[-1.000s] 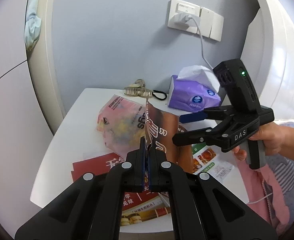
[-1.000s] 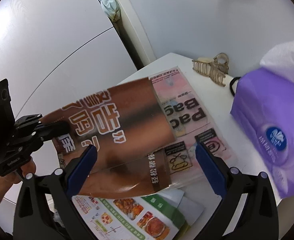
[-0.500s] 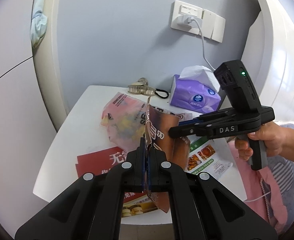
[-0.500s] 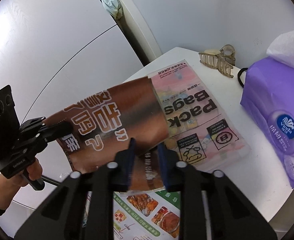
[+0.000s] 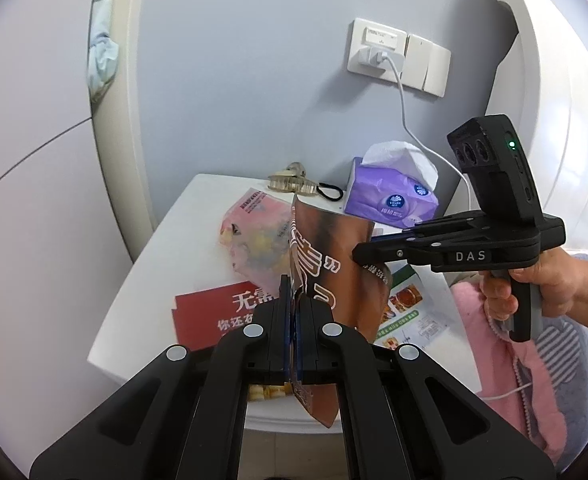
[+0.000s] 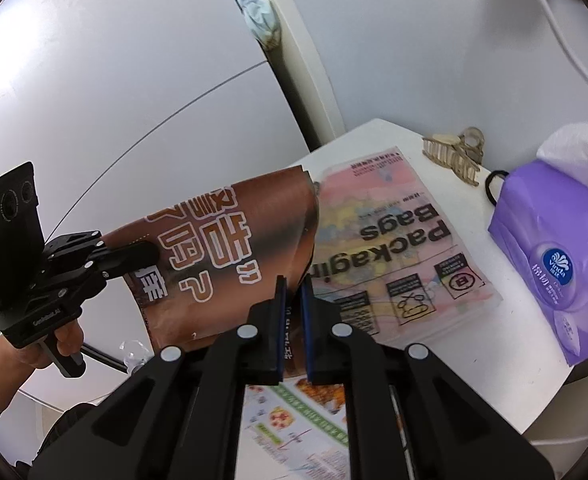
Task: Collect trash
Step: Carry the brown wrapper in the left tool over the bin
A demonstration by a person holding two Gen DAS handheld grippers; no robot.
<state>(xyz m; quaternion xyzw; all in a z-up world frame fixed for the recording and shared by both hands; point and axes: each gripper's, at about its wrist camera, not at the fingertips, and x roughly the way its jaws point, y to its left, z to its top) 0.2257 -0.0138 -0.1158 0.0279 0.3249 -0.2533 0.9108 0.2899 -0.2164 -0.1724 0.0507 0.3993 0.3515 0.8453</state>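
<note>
A brown glossy leaflet [image 5: 334,256] with white characters is held in the air above a small white table [image 5: 174,248]. My left gripper [image 5: 293,300] is shut on one edge of it. My right gripper [image 6: 293,292] is shut on the opposite edge of the leaflet [image 6: 222,248]; it shows from the side in the left wrist view [image 5: 358,254]. A pink "Packaging Bags" plastic bag [image 6: 390,248] lies flat on the table; it also shows in the left wrist view [image 5: 254,236]. A red flyer [image 5: 214,312] and a green food flyer [image 6: 294,420] lie on the table's near side.
A purple tissue pack [image 6: 554,256] stands at the table's back right. A beige hair claw [image 6: 454,156] and a black hair tie [image 6: 494,184] lie at the back. A charger cable [image 5: 410,120] hangs from the wall socket. Pink fabric [image 5: 490,360] lies right of the table.
My right gripper went from open to shut on the brown leaflet's edge. Both grippers have lifted the leaflet higher and back from the table.
</note>
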